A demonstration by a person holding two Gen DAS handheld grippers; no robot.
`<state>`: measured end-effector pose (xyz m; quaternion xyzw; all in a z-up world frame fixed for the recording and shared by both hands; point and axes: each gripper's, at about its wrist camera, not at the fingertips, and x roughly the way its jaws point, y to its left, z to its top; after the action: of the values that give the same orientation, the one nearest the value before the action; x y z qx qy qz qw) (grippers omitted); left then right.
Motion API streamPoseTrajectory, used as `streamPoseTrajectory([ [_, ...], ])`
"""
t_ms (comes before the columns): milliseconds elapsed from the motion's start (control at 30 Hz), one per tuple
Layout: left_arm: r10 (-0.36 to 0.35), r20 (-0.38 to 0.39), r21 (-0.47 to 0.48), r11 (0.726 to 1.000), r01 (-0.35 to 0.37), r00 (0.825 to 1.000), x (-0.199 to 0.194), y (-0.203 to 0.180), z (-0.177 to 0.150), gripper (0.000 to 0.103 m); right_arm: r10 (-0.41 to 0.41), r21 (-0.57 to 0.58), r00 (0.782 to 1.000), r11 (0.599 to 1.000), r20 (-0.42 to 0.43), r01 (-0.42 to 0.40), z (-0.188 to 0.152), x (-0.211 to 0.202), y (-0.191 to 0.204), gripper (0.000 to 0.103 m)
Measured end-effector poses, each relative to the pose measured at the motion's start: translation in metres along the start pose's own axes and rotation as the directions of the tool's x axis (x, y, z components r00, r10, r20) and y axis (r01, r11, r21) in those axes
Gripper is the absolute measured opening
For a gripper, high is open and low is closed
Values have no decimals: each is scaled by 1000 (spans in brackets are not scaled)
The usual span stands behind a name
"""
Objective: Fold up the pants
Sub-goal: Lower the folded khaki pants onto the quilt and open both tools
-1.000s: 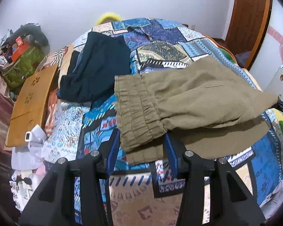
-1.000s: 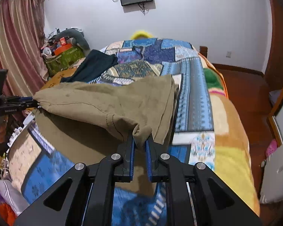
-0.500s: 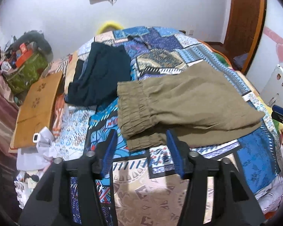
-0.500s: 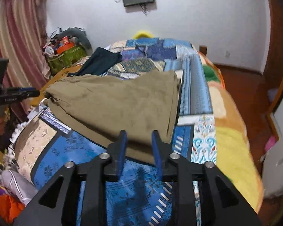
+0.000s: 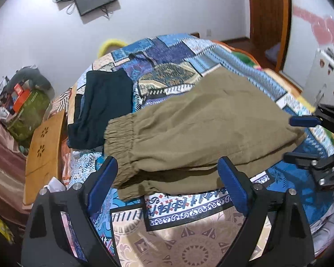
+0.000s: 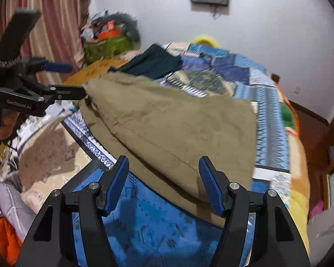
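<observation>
from the left wrist view, going left to right: a wooden board (image 5: 44,146) lies at the bed's left edge, then a dark garment (image 5: 102,104) lies flat on the patterned bedspread (image 5: 189,204), and just beside it, touching its right edge, the olive pants (image 5: 200,129) lie folded over on themselves, elastic waistband to the left and leg ends to the right, so the long axis runs across the view, side to side. the left gripper (image 5: 169,182) hovers at the near edge by the waistband corner; its fingers (image 5: 102,182) are spread wide and opening, with the cloth's near edge showing in the gap but no pad pressing on it. at the far right the right gripper (image 5: 309,138) sits off the leg end, apart from the fabric. in the right wrist view the order flips: the left gripper (image 6: 62,84) is at the left by the waistband, the pants (image 6: 178,129) spread out in the middle, and the right gripper (image 6: 163,184) is just short of the leg-end corner, its fingers (image 6: 117,184) also parted and opening with nothing pinched. the pants lie ahead of both sets of fingers, each hand nearest to its own end, left to waist and right to hems. judging by the single fold showing, a further fold looks likely to bring one short end over the other along that long axis, with either hand about equally placed to start.
</observation>
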<state>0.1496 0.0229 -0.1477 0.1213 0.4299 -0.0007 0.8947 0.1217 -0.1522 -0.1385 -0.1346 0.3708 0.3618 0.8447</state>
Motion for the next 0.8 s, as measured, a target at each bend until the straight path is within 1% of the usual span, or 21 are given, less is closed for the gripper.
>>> streamPoseTrajectory([
  [167,-17,-32,33,999,18,999,13,-11,-2,92,-1,-46,999,999,-51,-1,3,25,6,61],
  [267,-30,-42,55,998,32,999,19,-17,-2,92,23,-41,998,999,-54,-26,7,30,5,61],
  [300,-32,-45,61,998,35,998,21,-19,-2,92,26,-44,998,999,-53,-29,8,30,7,59],
  [333,-32,-48,69,997,36,998,23,-21,-1,92,26,-49,999,998,-45,-28,10,30,7,52],
  [367,-33,-51,78,996,37,998,25,-23,-1,92,31,-54,999,998,-41,-33,11,30,7,49],
  [433,-39,-61,96,994,45,997,30,-29,0,92,41,-59,999,997,-35,-43,13,30,8,31],
  [500,-67,-68,101,992,74,995,33,-32,0,92,52,-59,999,997,-17,-53,16,27,8,20],
  [600,-86,-64,104,990,92,994,36,-36,2,92,66,-46,998,997,12,-66,21,22,6,13],
  [667,-82,-46,113,990,86,996,36,-38,5,87,81,-29,996,996,30,-80,25,19,2,11],
  [733,-69,-30,119,990,72,997,34,-38,8,73,88,-13,995,996,47,-88,29,15,-1,10],
  [767,-60,-20,120,991,62,998,33,-38,10,69,88,-13,995,996,54,-87,30,13,-2,10],
  [800,-58,-15,116,991,60,998,33,-37,12,59,86,-13,994,996,61,-86,31,12,-2,10],
])
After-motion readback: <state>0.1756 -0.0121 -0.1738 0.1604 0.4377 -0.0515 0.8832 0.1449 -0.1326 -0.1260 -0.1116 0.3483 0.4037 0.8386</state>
